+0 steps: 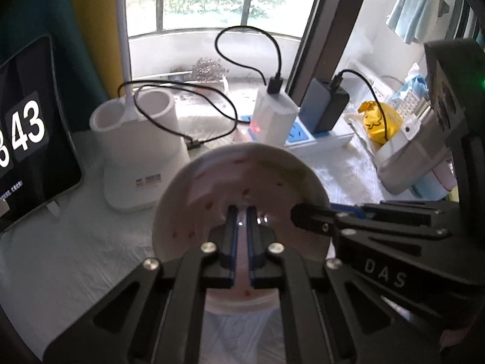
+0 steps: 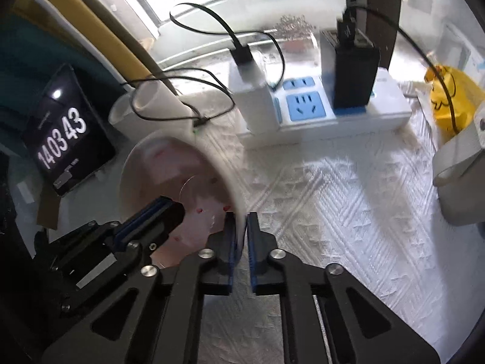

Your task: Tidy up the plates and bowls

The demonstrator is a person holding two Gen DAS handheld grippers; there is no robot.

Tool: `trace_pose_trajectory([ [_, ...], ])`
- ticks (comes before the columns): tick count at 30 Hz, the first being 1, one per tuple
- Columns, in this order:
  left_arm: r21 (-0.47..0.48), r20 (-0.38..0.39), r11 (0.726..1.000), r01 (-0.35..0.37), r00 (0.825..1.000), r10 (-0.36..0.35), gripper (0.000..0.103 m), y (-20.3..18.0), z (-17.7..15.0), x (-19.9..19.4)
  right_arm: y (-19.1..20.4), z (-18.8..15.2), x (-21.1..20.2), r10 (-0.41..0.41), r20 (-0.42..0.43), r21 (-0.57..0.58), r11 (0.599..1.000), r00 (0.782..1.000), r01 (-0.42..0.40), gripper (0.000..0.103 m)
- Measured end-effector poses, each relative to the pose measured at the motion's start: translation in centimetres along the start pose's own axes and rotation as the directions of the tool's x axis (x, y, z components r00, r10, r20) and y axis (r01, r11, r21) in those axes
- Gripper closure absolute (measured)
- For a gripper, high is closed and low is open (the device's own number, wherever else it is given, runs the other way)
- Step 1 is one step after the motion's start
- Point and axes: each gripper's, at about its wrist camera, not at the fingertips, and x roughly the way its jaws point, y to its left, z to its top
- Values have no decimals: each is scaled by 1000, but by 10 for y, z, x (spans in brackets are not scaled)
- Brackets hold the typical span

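White bowl (image 1: 239,200) with red specks pinched at 2 rim points, tilted above tablecloth (image 2: 348,212): left gripper (image 1: 241,212) clamped on near rim, right gripper (image 2: 241,227) clamped on right rim.

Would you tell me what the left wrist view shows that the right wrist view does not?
Only the left wrist view shows the blue towel hanging outside.

Only the right wrist view shows the clock's full reading, 140343, and the strip's blue sockets uncovered.

Both show the pink speckled bowl with each tool, left and right, closed on its rim, plus the yellow bag.
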Motion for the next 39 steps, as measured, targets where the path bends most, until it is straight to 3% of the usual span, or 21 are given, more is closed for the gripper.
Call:
trace_pose_trajectory([
  [10,34,18,998,51,998,-52,103,-3,-6,-6,3,-6,-2,-3,16,8,1000,1000,3,96],
  [15,66,61,997,30,998,-34,103,0,-9,-24,1,-9,-3,3,26,18,1000,1000,-4,96],
  [20,41,96,999,-2,995,-2,102,17,-5,-39,-3,-10,-3,23,20,38,999,1000,-24,96],
  [27,28,37,998,-49,998,48,99,28,-6,-17,-4,-12,-4,28,20,41,999,999,-29,96],
  [35,29,-51,1000,6,999,-5,100,23,-12,7,-3,-15,-6,41,20,36,999,999,-41,95],
  [39,89,-24,995,42,999,-40,101,3,-10,-1,0,-16,-6,49,19,31,998,999,-49,95],
])
